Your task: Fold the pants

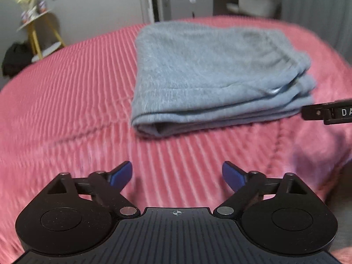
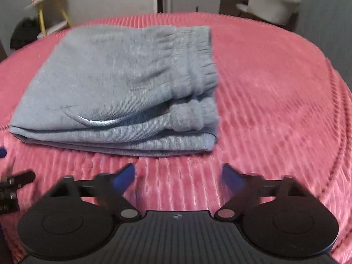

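- The grey pants (image 2: pixel 114 88) lie folded in a thick stack on the pink ribbed bedspread (image 2: pixel 275 101), elastic waistband on the right side of the right wrist view.
- Left gripper (image 1: pixel 177 175): blue fingers spread wide, nothing between them, over bare bedspread short of the stack.
- Right gripper (image 2: pixel 178 176): also spread and empty, just short of the stack's near edge (a bit blurred).
- Behind the bed: a yellow-legged side table (image 2: pixel 47 6) and a pale chair (image 2: pixel 272 5).
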Demonstrator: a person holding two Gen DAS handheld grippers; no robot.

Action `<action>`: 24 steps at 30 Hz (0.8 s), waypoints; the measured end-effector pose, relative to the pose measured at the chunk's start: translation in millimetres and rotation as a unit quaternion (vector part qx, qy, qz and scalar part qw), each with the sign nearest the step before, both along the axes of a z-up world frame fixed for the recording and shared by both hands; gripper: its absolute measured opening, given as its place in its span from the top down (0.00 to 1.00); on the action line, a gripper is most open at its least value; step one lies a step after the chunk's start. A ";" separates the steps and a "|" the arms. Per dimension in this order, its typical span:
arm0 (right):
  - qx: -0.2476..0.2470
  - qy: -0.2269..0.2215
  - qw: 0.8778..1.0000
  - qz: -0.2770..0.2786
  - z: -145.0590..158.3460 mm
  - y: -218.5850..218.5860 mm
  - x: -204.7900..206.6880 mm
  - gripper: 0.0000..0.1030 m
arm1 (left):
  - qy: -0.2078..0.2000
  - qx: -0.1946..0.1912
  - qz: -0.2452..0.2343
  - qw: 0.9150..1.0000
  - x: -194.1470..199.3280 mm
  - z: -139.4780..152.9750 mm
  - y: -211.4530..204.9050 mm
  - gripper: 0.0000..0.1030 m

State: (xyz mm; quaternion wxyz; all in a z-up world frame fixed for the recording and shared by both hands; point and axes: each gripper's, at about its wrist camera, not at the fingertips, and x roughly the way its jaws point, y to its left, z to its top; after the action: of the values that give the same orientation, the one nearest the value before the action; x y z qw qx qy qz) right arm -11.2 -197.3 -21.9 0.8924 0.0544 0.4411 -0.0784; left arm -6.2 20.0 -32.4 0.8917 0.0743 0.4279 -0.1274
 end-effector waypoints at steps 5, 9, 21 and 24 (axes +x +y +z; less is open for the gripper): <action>-0.033 -0.013 0.999 0.019 7.4 23.8 -18.5 0.04 | -0.019 -0.009 0.026 0.999 -13.2 13.9 9.9 0.08; -0.055 -0.049 0.997 0.004 17.5 32.9 -28.5 0.04 | -0.013 -0.025 0.062 0.998 -2.3 15.7 20.4 0.07; -0.138 -0.073 0.986 0.057 14.9 70.4 -35.4 0.04 | -0.024 -0.006 0.066 0.998 -2.6 19.7 10.5 0.07; -0.123 -0.075 0.988 0.055 13.3 68.0 -31.9 0.04 | -0.022 0.005 0.063 0.998 3.7 14.2 5.8 0.07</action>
State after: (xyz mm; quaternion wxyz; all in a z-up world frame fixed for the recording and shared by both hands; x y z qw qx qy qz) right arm -43.1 -129.3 -8.6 0.9258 -0.0746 0.3622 -0.0781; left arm -2.5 25.7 -18.2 0.9068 0.0547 0.4127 -0.0668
